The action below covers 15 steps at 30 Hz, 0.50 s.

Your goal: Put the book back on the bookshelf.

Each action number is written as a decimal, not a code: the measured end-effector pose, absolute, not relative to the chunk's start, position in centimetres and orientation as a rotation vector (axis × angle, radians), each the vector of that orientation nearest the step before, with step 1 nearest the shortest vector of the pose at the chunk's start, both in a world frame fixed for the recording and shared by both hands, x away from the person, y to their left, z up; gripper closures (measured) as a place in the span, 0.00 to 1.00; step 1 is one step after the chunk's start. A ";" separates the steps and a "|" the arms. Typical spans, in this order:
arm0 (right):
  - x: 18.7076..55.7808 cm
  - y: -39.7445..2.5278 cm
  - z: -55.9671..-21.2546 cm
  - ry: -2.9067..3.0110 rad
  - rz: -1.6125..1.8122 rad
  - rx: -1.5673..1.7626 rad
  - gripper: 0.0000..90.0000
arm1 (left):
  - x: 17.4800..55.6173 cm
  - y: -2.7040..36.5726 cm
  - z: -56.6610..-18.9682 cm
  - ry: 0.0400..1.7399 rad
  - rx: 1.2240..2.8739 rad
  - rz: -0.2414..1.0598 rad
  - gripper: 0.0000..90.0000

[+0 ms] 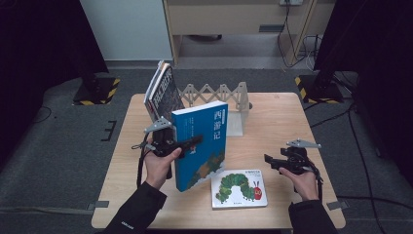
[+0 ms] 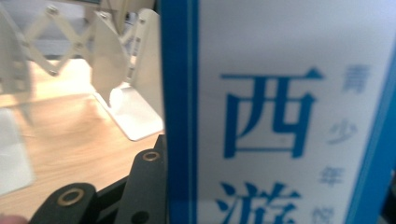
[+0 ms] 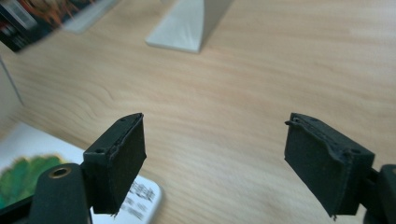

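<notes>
While the blue book is held upright on the wooden table, its spine is gripped by the left gripper, whose jaws are closed across the book's left edge about halfway up its height. In the left gripper view, the same book is seen very close, with its blue spine and white cover printed with large blue characters, and one black jaw is seen pressed against the spine from the left; the other jaw is hidden behind the cover. The book is stood slightly tilted, near the middle of the table, with its lower edge close to the front.

Behind it, a white expanding book rack is set at the back of the table, and a few other books are leaned against its left end. The rack's bookend plate is seen beyond the blue book in the left gripper view.

A white picture book with a green caterpillar on its cover is laid flat on the table, just to the right of the blue book's lower corner. Its corner is also seen at the lower left of the right gripper view.

The right gripper is held above the table at the right, apart from both books. Its jaws are spread wide, with nothing between them but bare tabletop, as is shown in the right gripper view.
</notes>
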State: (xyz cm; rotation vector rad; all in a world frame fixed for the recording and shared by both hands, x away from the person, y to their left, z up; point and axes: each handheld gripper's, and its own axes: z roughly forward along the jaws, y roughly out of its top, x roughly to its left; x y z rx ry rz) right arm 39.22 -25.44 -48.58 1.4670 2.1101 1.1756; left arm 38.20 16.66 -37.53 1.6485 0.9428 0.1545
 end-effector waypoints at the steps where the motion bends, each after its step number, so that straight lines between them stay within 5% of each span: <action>1: 39.3 -25.6 -48.8 2.124 1.150 1.475 0.21 | 38.3 16.9 -37.4 0.951 1.645 0.172 0.68; 15: 39.8 -26.5 -50.8 2.172 0.957 1.510 0.18 | 40.9 18.3 -36.3 1.044 1.632 0.265 0.68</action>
